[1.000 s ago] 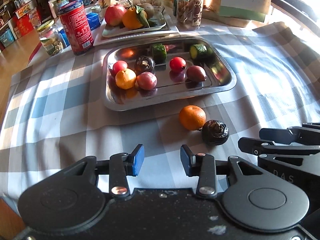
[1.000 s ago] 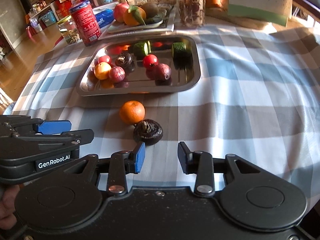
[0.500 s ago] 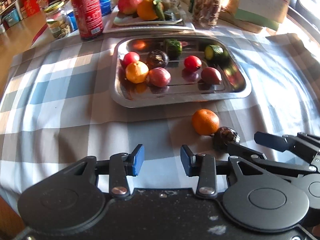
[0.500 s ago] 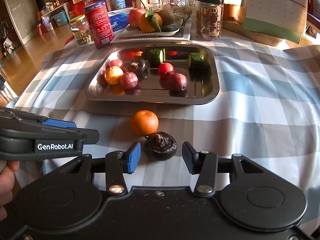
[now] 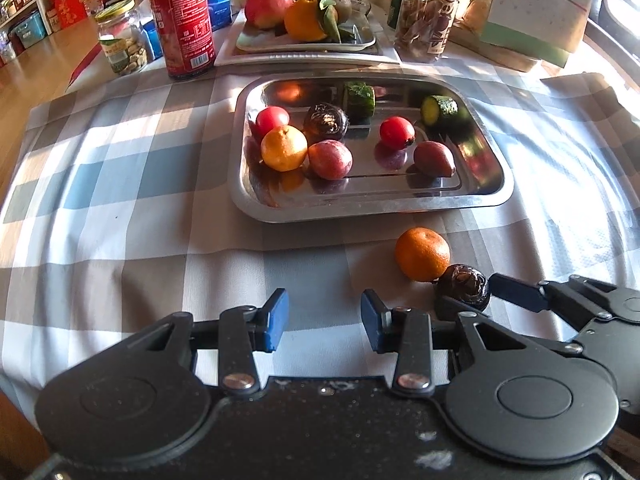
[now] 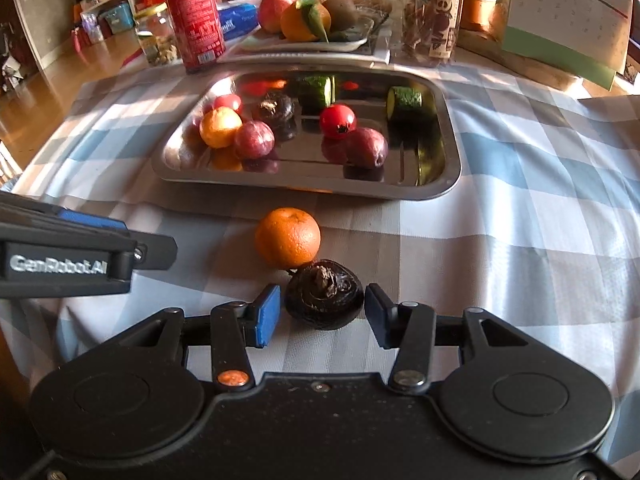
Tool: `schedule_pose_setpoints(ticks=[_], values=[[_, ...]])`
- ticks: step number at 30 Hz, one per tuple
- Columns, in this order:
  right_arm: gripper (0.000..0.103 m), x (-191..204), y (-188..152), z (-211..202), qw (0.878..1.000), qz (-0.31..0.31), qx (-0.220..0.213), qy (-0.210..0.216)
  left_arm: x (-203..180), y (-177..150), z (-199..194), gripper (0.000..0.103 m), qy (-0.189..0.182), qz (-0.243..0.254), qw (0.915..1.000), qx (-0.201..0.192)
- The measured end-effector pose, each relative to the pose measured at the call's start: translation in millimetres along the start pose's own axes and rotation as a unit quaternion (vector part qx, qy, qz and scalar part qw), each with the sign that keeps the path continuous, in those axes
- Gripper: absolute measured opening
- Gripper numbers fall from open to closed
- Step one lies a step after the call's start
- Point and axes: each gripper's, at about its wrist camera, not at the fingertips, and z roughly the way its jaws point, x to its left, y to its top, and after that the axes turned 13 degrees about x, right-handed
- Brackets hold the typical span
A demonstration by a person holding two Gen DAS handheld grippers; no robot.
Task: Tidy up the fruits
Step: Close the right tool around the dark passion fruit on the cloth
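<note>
I am bracketing the dark wrinkled round fruit [image 6: 324,300] with my wide right hand-held gripper [image 6: 320,314], while the round orange tangerine [image 6: 288,237] is waiting outside the shiny steel tray [image 6: 450,184].

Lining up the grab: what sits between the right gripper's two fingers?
The dark chestnut sits between the open fingers of the right gripper, on the cloth, with a small gap each side. The right wrist view shows it.

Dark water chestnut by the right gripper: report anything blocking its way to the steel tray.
The orange sits just beyond the dark water chestnut, between it and the steel tray. The open right gripper already brackets the chestnut.
</note>
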Motion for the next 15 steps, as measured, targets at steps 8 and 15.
schedule_pose_setpoints(ticks=[8,15], values=[[0.054,-3,2,4,1.000,0.009,0.011,-0.009,2,2,2,0.041,0.000,-0.006,1.0000,0.000],[0.054,-16,7,-8,0.998,0.045,0.013,-0.042,-2,4,5,0.041,-0.003,-0.003,0.9999,-0.009]])
